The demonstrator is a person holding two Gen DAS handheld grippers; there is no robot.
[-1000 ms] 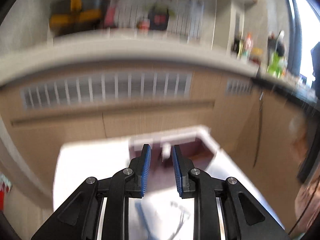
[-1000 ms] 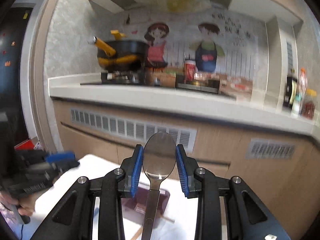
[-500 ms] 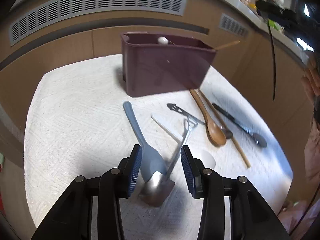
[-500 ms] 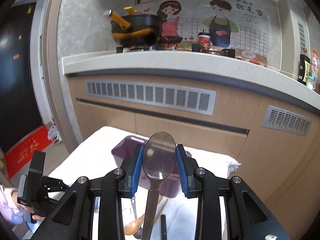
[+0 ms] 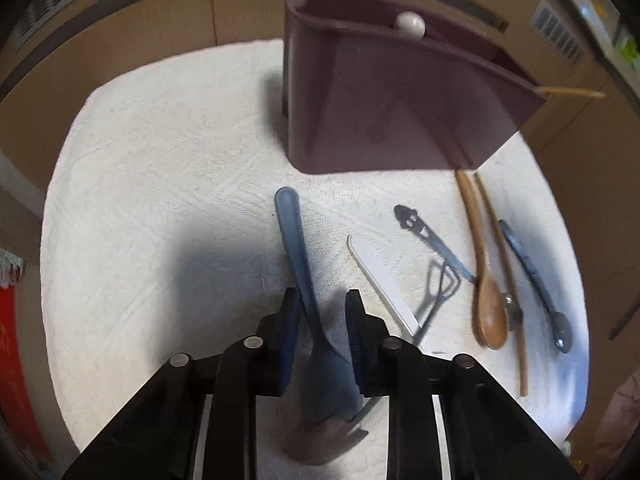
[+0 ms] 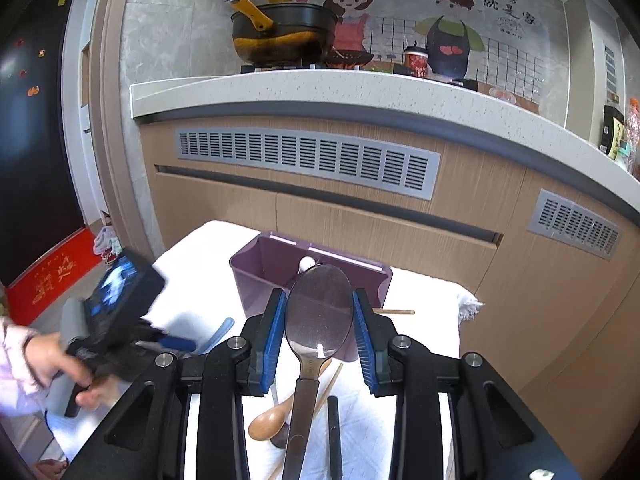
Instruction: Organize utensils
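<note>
On the far left of the right wrist view we saw a dark doorway and a red mat (image 6: 52, 276) on the floor. Nearer, a hand (image 6: 60, 364) in a pale sleeve held the left gripper (image 5: 320, 312) over the white textured cloth (image 5: 160, 200) that covered the table. Its jaws were closing around the blue plastic-handled spatula (image 5: 296, 256), which lay between the blue pads with its handle pointing towards the far side; we could not tell whether the pads already pressed on it.

Beyond the spatula stood the maroon plastic utensil bin (image 5: 384, 112), upright on the cloth, with a white round knob (image 5: 409, 24) showing over its rim. To the right of the spatula lay a flat white stick (image 5: 380, 276), a dark metal peeler (image 5: 432, 240), a brown wooden spoon (image 5: 484, 280), a thin wooden chopstick (image 5: 504, 272) and a dark-handled metal spoon (image 5: 536, 280), all on the cloth.

The right gripper (image 6: 320, 328) was clamped on a large polished steel spoon (image 6: 318, 312), bowl up, in front of the bin. Behind ran beige cabinets with grey vent grilles (image 6: 304, 160), a speckled white counter (image 6: 360, 92), a black pot with yellow handles (image 6: 284, 36) and a cartoon wall picture (image 6: 444, 28).
</note>
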